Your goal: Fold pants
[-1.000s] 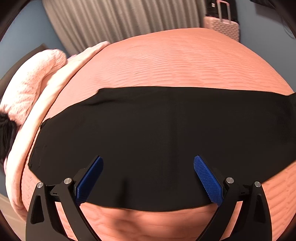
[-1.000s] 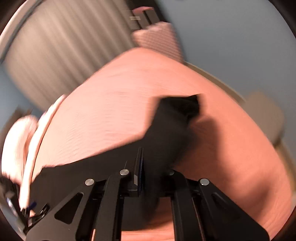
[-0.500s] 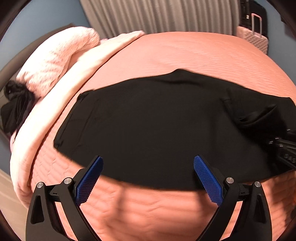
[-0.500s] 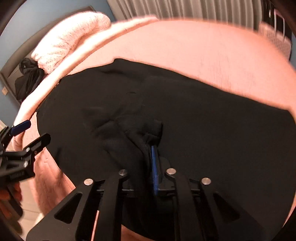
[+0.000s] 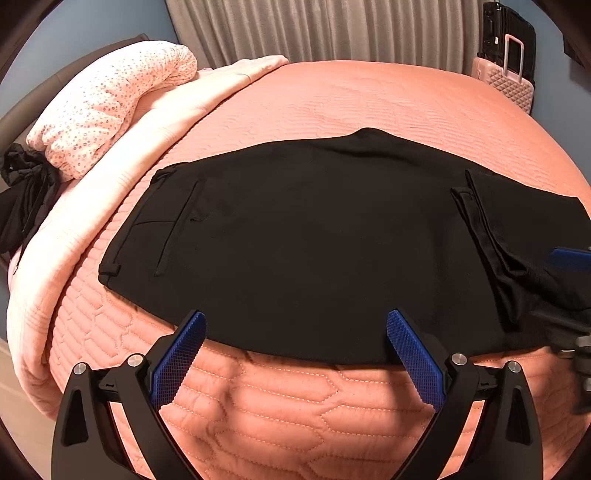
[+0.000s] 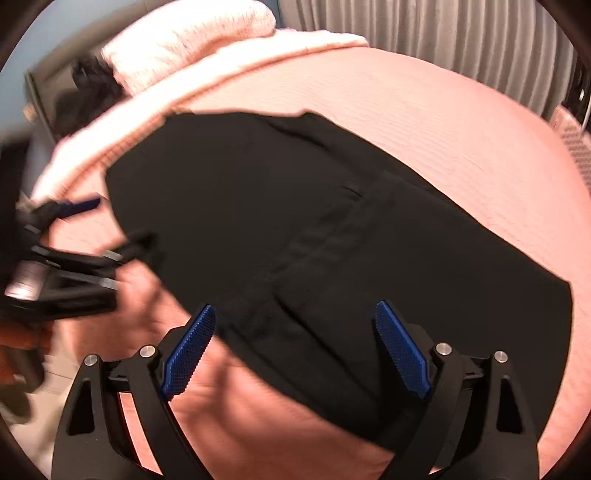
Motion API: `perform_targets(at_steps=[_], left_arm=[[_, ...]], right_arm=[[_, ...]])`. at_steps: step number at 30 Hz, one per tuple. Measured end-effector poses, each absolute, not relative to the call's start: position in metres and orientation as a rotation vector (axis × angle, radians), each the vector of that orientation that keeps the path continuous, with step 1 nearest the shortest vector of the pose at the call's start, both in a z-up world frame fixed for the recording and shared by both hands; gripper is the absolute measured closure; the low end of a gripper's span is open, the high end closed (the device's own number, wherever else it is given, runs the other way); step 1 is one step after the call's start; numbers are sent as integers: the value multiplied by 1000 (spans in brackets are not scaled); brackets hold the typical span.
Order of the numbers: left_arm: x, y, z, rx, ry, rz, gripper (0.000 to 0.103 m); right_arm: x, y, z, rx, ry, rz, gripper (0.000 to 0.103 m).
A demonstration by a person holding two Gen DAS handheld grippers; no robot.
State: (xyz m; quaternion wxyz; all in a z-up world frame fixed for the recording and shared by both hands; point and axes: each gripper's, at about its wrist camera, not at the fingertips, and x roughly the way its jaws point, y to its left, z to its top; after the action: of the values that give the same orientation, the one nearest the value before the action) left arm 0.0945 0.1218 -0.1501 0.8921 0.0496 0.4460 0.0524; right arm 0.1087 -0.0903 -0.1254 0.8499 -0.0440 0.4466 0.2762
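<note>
Nearest in the left wrist view, the left gripper (image 5: 294, 354) stands with its blue pads spread wide and nothing between them, hovering over the near edge of the bed (image 5: 280, 413), just short of the hem of the pants (image 5: 295, 240). In the right wrist view the right gripper (image 6: 293, 345) has its jaws opening, the pads clear of the cloth on both sides; black fabric lies under the gap but is not pinched.

The pants lie flat across the middle of the salmon quilted bedspread, running along its near edge. The waistband end (belt loop and pocket slit visible) points toward the left edge of the bed, by the pillow. At the other end a leg section (image 5: 524, 236) is folded back on top of the rest, its hem crossing the cloth at a slant.

Farther off, a pale pink blanket (image 5: 122, 177) lines the left edge, with a spotted pillow (image 5: 110, 107) on it and a dark garment (image 5: 26, 195) beside that. Beyond the far edge hang grey curtains (image 5: 332, 29), with a pink suitcase (image 5: 506, 81) at the far right corner.
</note>
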Motion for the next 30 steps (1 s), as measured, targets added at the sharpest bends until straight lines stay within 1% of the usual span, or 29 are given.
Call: perform_targets(at_steps=[3, 4, 5, 6, 7, 10, 11, 12, 13, 14, 16, 17, 20, 22, 24, 25, 26, 27, 28, 29, 30], left_arm=[[94, 128, -149, 90, 920, 116, 5], [94, 131, -150, 84, 922, 120, 5], [94, 133, -151, 72, 928, 125, 5], [95, 134, -153, 61, 936, 132, 5], [95, 135, -153, 52, 941, 133, 5], [93, 136, -152, 34, 942, 130, 5], [93, 136, -152, 40, 939, 130, 5], [92, 135, -152, 47, 940, 128, 5], [93, 134, -153, 55, 944, 129, 5], [93, 134, -154, 59, 945, 130, 5], [93, 134, -154, 58, 945, 129, 5], [93, 134, -154, 54, 945, 129, 5], [92, 133, -152, 41, 938, 127, 5], [91, 132, -151, 35, 936, 121, 5], [92, 129, -151, 36, 938, 117, 5], [92, 128, -150, 40, 939, 116, 5], [91, 128, -149, 46, 935, 117, 5], [90, 129, -147, 51, 928, 117, 5], [89, 129, -147, 53, 925, 118, 5], [90, 131, -147, 52, 929, 123, 5], [90, 132, -148, 46, 936, 129, 5]], right_arm=[[107, -107, -117, -72, 945, 543, 16], [109, -108, -120, -94, 955, 537, 22], [115, -106, -126, -138, 977, 519, 41], [121, -104, -133, -162, 1003, 515, 46], [128, -93, -138, -168, 1016, 525, 48], [137, -85, -154, -199, 1048, 569, 50], [137, -84, -156, -212, 1042, 580, 52], [137, -84, -157, -219, 1037, 588, 57], [140, -85, -155, -221, 1040, 573, 77], [144, -88, -153, -202, 1040, 563, 89], [148, -93, -144, -152, 1021, 571, 96], [144, -94, -134, -152, 998, 582, 97], [123, -84, -114, -212, 951, 643, 97], [118, -76, -128, -277, 993, 655, 95], [115, -72, -149, -356, 1039, 632, 90], [110, -72, -145, -352, 1013, 638, 82], [106, -71, -138, -344, 989, 650, 64], [102, -70, -131, -346, 953, 655, 54], [99, -67, -125, -356, 912, 653, 37], [98, -62, -123, -373, 888, 661, 26], [100, -58, -125, -394, 885, 664, 25]])
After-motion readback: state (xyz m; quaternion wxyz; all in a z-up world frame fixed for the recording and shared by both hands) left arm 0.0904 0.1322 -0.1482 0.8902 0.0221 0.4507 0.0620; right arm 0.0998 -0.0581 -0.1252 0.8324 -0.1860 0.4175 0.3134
